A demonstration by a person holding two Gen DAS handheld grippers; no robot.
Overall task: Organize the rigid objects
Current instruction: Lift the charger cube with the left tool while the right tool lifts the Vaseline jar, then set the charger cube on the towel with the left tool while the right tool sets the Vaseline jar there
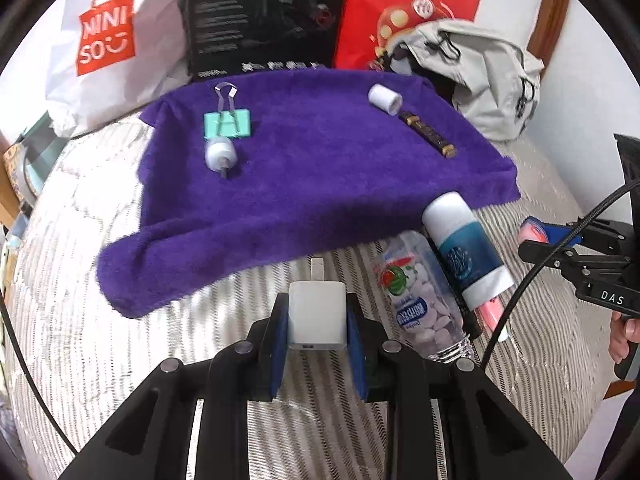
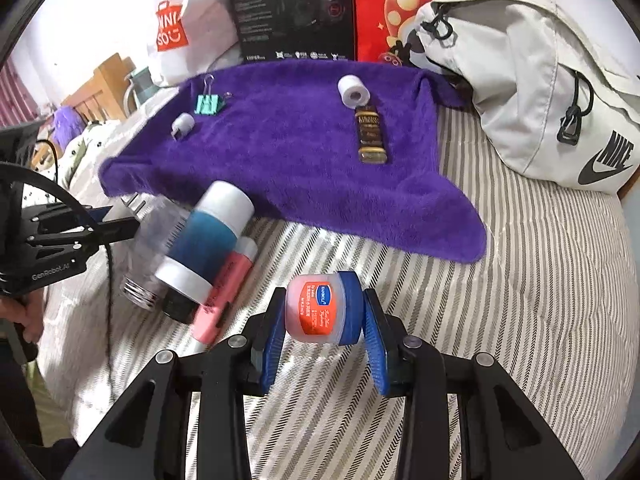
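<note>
My left gripper (image 1: 317,316) is shut on a white USB charger plug (image 1: 317,314), held above the striped bedding just short of the purple towel (image 1: 320,184). My right gripper (image 2: 320,312) is shut on a small pink jar with a blue lid (image 2: 322,308). On the towel lie a teal binder clip (image 1: 227,124), a small white cap piece (image 1: 219,153), a white roll (image 1: 385,98) and a dark brown tube (image 1: 430,134). Beside the towel sit a blue-and-white bottle (image 1: 466,250), a clear bottle of white tablets (image 1: 420,304) and a pink tube (image 2: 222,292).
Behind the towel stand a white shopping bag (image 1: 108,40), a black box (image 1: 260,16) and a red bag (image 1: 404,8). A grey backpack (image 2: 520,80) lies at the right on the striped bed cover (image 2: 520,280). A person's hand (image 1: 624,336) grips the right gripper's handle.
</note>
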